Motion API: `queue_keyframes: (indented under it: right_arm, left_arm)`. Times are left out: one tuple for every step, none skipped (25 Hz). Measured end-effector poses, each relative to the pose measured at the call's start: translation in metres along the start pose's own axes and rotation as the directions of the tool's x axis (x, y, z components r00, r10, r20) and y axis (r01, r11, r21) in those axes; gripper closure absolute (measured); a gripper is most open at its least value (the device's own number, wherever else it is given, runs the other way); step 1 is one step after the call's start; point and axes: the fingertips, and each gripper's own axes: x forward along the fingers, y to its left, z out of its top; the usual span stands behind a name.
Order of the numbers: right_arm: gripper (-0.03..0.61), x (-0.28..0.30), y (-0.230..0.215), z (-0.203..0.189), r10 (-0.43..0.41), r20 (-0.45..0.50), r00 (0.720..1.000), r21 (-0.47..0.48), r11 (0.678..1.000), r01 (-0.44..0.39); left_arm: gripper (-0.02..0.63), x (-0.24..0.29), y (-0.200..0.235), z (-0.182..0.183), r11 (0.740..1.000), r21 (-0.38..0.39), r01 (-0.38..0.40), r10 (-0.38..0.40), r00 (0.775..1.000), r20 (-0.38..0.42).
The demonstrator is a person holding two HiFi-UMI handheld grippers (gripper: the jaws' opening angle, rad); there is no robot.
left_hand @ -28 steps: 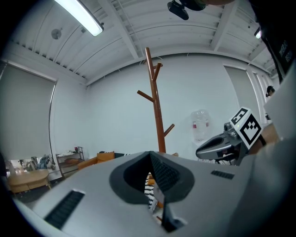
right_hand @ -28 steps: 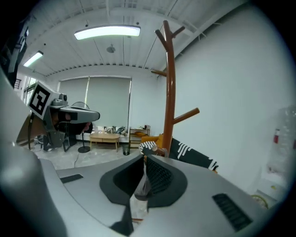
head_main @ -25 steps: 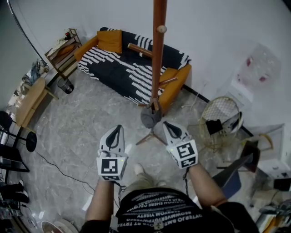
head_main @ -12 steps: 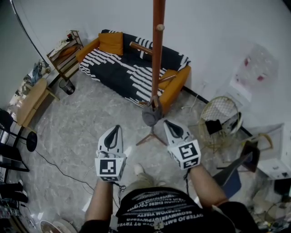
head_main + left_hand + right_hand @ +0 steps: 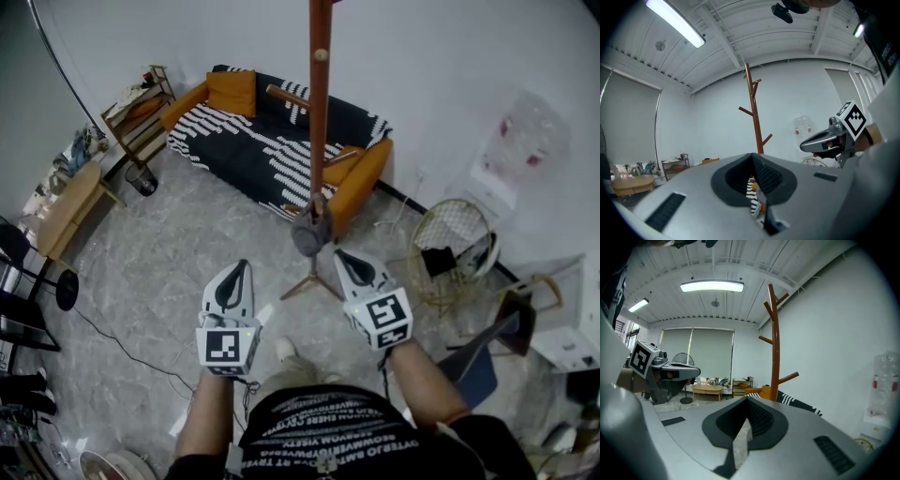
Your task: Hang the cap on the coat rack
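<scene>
The brown wooden coat rack (image 5: 319,141) stands in front of me on the grey stone floor. A grey cap (image 5: 310,236) hangs low on its pole, just above the splayed feet. My left gripper (image 5: 242,266) and right gripper (image 5: 339,255) are held side by side below the cap, both pointing at the rack, both shut and empty. The left gripper view shows the rack (image 5: 752,117) ahead and the right gripper (image 5: 806,146) beside it. In the right gripper view I see the rack (image 5: 775,357) and the left gripper (image 5: 696,371). Neither gripper view shows the cap.
A black-and-white striped sofa (image 5: 253,141) with orange cushions stands behind the rack against the wall. A round wire basket (image 5: 455,248) and a chair (image 5: 497,342) are to the right. A wooden table (image 5: 66,206), a shelf (image 5: 136,103) and a floor cable (image 5: 122,347) are to the left.
The view has shifted a little, so the rack pole sits slightly further left. Both grippers stay shut in nearly the same place, and the cap has not moved.
</scene>
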Motion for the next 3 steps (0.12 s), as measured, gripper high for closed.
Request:
queue_keyframes:
  right_arm:
    - [0.577,-0.0027,0.0018,-0.0006,0.003,-0.002,1.000,0.001,1.000,-0.003]
    - [0.577,-0.0055,0.0034,-0.0009,0.005,-0.002,1.000,0.003,1.000,-0.005]
    - [0.577,-0.0084,0.0049,-0.0013,0.007,-0.002,1.000,0.006,1.000,-0.007]
  left_arm:
    - [0.614,-0.0027,-0.0020,0.0004,1.000,-0.003,-0.001,0.001,1.000,0.001]
    - [0.614,-0.0052,-0.0041,0.0007,1.000,-0.006,-0.002,0.002,1.000,0.002]
    - [0.614,-0.0077,-0.0064,0.0010,1.000,-0.008,-0.003,0.003,1.000,0.003]
